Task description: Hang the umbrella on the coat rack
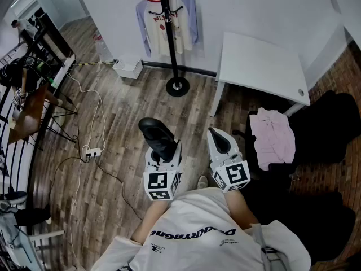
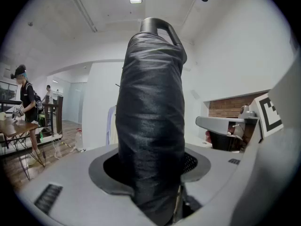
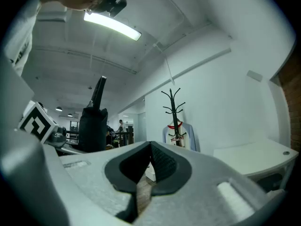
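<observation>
A folded black umbrella (image 1: 157, 133) in its sleeve stands upright in my left gripper (image 1: 163, 152), whose jaws are shut on its lower part. In the left gripper view the umbrella (image 2: 150, 117) fills the middle, its loop handle (image 2: 160, 28) at the top. My right gripper (image 1: 220, 143) is beside it on the right, jaws together with nothing between them (image 3: 149, 161). The black coat rack (image 1: 169, 35) stands ahead against the white wall, a white and lilac shirt (image 1: 169, 24) hanging on it. The right gripper view shows the rack's hooks (image 3: 173, 102) ahead and to the right.
A white table (image 1: 259, 66) stands right of the rack's round base (image 1: 177, 86). A pink cloth (image 1: 273, 134) lies on a black seat at the right. Cables and a power strip (image 1: 92, 151) cross the wooden floor at the left, near a brown desk (image 1: 25, 117).
</observation>
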A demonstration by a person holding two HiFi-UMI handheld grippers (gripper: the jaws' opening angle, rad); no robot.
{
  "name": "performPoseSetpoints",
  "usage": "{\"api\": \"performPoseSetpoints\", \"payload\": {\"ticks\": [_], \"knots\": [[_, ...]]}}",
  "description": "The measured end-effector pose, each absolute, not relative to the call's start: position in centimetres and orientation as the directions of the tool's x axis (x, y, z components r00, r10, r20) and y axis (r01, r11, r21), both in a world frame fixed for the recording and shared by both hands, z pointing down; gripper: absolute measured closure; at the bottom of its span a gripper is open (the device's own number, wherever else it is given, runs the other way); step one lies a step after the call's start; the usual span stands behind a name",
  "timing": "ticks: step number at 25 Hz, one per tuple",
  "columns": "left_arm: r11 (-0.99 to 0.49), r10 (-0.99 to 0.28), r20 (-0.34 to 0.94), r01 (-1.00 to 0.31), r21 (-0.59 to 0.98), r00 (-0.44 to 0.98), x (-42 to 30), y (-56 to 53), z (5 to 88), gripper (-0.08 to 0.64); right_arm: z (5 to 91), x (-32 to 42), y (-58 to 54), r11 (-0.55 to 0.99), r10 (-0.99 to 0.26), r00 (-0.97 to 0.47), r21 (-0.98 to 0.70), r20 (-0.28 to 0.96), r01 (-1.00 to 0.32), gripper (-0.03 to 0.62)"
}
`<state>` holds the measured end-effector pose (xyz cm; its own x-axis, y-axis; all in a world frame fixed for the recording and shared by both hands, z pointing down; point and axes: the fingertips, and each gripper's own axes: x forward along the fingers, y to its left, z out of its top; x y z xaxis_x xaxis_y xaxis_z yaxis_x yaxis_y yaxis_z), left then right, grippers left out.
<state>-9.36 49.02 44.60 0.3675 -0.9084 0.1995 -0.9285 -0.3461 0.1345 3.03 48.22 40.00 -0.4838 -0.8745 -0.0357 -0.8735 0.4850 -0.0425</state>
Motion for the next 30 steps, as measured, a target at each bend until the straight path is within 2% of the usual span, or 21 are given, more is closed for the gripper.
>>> {"api": "performPoseSetpoints", "payload": {"ticks": [6, 16, 30], "knots": [[-0.337, -0.908, 0.211, -0.931, 0.143, 0.361, -7.5, 48.0, 44.9, 0.311, 39.8, 4.5, 47.1, 0.548, -0.835, -0.546, -0.170, -0.066, -0.819, 0.594], [-0.314, -0.914, 0.224, -0.939, 0.139, 0.339, -2.2, 46.6, 46.5, 0.311, 40.7, 8.9, 44.9, 0.568, -0.823, -0.565, -0.135, -0.065, -0.812, 0.594], [-0.307, -0.906, 0.247, -0.935, 0.177, 0.345, -0.8, 40.8, 48.9, 0.311, 42.4, 9.2, 38.6, 0.586, -0.810, -0.587, -0.092, -0.017, -0.805, 0.594]]}}
